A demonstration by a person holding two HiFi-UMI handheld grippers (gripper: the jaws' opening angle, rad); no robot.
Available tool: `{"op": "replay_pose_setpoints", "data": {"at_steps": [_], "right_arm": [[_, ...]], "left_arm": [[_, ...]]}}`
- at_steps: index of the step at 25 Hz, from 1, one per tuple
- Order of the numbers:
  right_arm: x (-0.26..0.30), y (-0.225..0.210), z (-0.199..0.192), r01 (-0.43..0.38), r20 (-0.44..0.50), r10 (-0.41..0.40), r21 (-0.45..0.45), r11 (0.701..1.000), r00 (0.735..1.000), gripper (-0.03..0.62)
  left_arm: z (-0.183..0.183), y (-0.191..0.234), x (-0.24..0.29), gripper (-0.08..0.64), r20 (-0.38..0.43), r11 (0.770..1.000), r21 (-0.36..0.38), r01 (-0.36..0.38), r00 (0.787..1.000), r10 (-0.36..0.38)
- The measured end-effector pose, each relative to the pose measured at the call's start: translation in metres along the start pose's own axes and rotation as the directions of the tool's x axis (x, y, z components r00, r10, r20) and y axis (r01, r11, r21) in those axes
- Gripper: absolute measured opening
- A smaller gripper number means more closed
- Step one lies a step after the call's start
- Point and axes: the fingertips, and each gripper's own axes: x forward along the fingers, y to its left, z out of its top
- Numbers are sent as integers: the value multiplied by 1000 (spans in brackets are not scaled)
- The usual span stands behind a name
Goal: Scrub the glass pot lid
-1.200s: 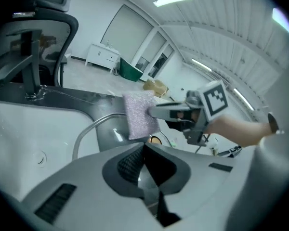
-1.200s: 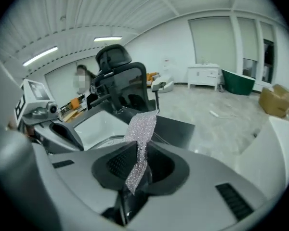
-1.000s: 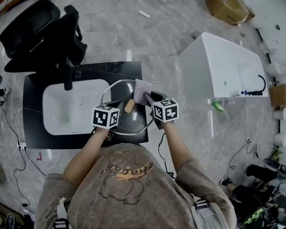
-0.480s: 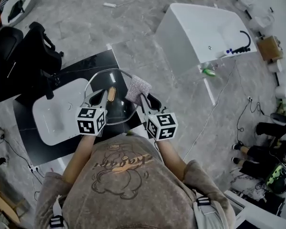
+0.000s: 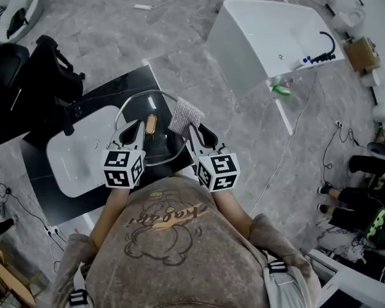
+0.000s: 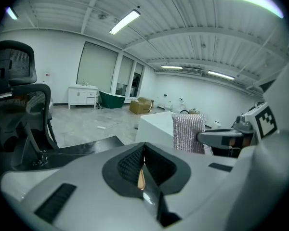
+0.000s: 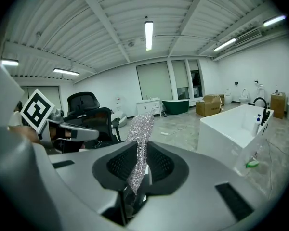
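The glass pot lid (image 5: 162, 145) is clear and glossy, ringed by a bright metal rim, and its handle (image 5: 150, 124) looks like pale wood. The scrubbing cloth (image 5: 185, 116) is a rough, glittering silvery mesh. The left tongs (image 6: 142, 170) and the right tongs (image 7: 137, 170) have smooth, matt grey plastic shells with black ribbed pads (image 7: 120, 165). The counter (image 5: 125, 85) is black and polished. The sink (image 5: 77, 159) set in it is smooth, glossy white. The floor (image 5: 179, 37) looks like polished grey stone.
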Motion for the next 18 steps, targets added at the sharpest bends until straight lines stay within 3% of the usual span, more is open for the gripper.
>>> {"op": "replay_pose_setpoints", "data": {"at_steps": [18], "right_arm": [[8,5,-1,-21,-20,19,-57,998,1000,78]], "left_arm": [[-2,0,-2,18,-1,999,28,-28,1000,28]]}}
